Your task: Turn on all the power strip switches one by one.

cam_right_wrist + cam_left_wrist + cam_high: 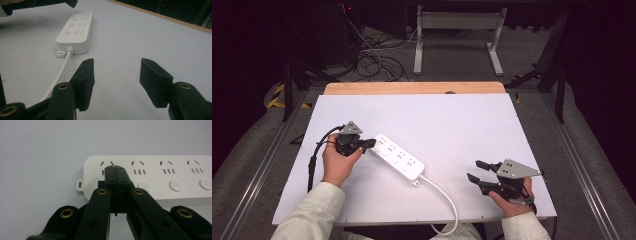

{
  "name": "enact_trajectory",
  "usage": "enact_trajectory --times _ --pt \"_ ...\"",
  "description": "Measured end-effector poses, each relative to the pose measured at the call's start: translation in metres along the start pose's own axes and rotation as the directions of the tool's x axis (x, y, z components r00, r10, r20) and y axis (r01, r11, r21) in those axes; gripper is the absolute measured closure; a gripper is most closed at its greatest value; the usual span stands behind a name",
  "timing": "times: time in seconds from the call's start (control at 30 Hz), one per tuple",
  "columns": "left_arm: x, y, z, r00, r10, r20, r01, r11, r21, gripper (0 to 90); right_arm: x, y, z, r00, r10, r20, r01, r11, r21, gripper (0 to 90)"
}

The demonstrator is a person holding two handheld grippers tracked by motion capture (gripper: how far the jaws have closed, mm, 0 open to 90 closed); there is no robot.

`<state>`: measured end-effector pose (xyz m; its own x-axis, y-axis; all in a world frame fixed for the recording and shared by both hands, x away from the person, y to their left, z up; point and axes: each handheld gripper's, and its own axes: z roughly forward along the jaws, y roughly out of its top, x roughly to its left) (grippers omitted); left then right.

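A white power strip (398, 159) lies at a slant on the white table top, its white cable (444, 197) running off the near edge. My left gripper (371, 143) is shut, its tips resting over the strip's far left end. In the left gripper view the closed jaws meet at the tip (115, 168) above the first socket of the strip (150, 177), next to a row of round buttons. My right gripper (477, 170) is open near the front right, apart from the strip. Its view shows nothing between the jaws (116, 75), with the strip (76, 27) and cable (62, 67) ahead.
The white sheet (452, 125) covers most of the table, with a wooden strip (412, 88) along the far edge. Beyond it are a white table frame (457, 30) and loose cables (377, 60) on the floor.
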<state>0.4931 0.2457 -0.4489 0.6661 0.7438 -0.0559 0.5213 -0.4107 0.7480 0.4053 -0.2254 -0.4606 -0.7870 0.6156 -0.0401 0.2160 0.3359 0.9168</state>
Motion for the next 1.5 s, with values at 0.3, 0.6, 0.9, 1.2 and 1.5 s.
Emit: enact_trajectory --times 0.3,0.6,0.9,1.2,1.5 --pt "0.002 -0.001 0.011 1.0000 -0.002 0.006 0.002 0.9998 0.019 89.9 -0.001 -0.001 0.001 1.0000 0.003 -0.008 -0.003 1.0000 0.002 46.0" --pt "0.001 0.000 0.014 0.9999 0.012 -0.004 -0.012 0.9991 0.040 90.0 -0.001 -0.001 0.001 0.9999 0.003 -0.014 -0.003 1.0000 0.001 46.0" --pt "0.000 -0.001 0.015 0.9997 0.025 -0.008 -0.024 0.9990 0.037 90.0 -0.001 -0.001 0.001 0.9999 0.004 -0.015 -0.004 1.0000 0.002 46.0" --pt "0.002 -0.001 0.015 0.9997 0.022 -0.010 -0.022 0.9991 0.037 90.0 0.000 -0.001 0.001 0.9998 -0.002 -0.021 0.002 1.0000 0.002 46.0" --pt "0.002 -0.002 0.016 0.9996 0.028 -0.010 -0.027 0.9987 0.042 90.0 0.000 -0.001 0.001 0.9998 -0.004 -0.021 0.004 1.0000 0.003 46.0"
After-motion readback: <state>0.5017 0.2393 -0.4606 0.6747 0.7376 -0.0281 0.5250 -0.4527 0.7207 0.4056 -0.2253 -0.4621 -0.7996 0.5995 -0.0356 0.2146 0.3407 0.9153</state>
